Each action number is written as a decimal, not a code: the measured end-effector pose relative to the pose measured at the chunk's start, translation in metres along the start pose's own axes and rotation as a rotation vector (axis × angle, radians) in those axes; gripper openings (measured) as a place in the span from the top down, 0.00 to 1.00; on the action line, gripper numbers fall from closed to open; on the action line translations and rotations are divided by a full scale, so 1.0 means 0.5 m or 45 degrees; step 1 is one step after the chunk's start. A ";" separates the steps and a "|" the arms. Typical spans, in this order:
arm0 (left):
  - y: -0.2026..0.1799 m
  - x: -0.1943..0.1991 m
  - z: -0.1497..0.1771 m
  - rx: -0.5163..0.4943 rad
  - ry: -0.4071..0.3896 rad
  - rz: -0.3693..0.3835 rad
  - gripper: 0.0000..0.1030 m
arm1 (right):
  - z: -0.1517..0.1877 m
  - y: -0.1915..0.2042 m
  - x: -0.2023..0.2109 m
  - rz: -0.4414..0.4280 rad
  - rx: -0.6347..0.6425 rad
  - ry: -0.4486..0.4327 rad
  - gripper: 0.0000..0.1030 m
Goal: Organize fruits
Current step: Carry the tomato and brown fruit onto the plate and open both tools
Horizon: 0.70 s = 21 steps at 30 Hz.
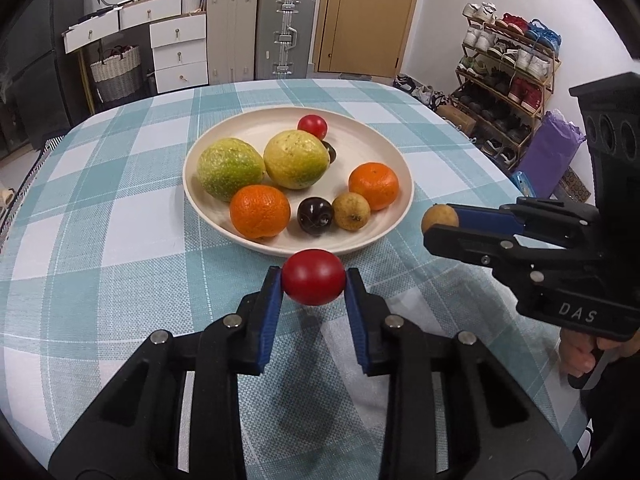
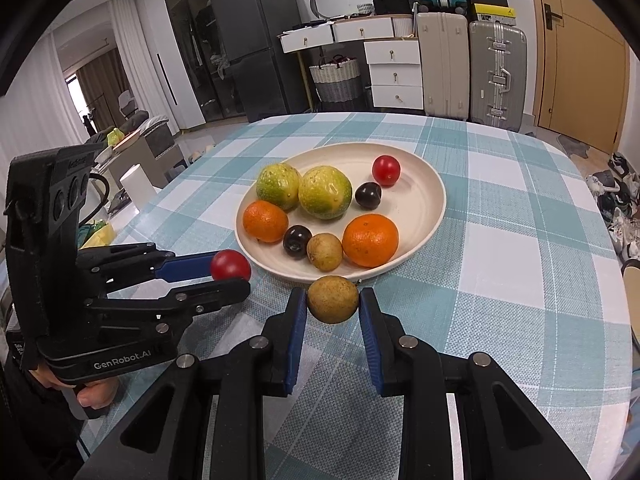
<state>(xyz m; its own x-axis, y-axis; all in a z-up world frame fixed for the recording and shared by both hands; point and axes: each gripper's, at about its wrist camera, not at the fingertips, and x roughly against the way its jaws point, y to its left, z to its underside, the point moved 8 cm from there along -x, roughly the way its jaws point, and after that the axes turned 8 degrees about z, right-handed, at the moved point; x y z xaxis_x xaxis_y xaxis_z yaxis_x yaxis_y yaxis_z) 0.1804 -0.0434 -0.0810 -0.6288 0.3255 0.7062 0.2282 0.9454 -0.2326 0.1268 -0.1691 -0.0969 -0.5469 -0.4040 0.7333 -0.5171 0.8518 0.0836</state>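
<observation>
Both claws are loaded: the left gripper (image 1: 313, 282) pinches a red tomato (image 1: 313, 277) between its blue pads, and the right gripper (image 2: 332, 300) is clamped on a small brownish-yellow fruit (image 2: 332, 299). Each fruit sits squarely at the fingertips, hanging just short of the plate (image 2: 434, 184). Seven fruits are already on it, oranges, green-yellow ones, dark plums. Looks like these two are the last, only the drop-off remains.
</observation>
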 end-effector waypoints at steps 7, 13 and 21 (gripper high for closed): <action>-0.002 0.017 -0.019 0.004 -0.036 -0.007 0.72 | -0.007 -0.009 0.004 0.008 -0.011 -0.014 0.73; -0.002 0.028 -0.040 0.005 -0.066 -0.018 0.72 | -0.021 -0.015 0.007 0.019 -0.017 -0.034 0.73; 0.010 0.029 -0.069 0.018 -0.095 -0.029 0.72 | -0.046 -0.030 0.006 0.045 -0.041 -0.059 0.73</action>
<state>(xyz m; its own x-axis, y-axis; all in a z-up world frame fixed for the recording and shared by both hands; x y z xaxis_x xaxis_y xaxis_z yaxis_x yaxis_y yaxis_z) 0.1979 -0.0344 -0.0488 -0.6873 0.3039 0.6598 0.2030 0.9525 -0.2272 0.1482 -0.1756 -0.0803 -0.5951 -0.3877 0.7040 -0.4756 0.8760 0.0804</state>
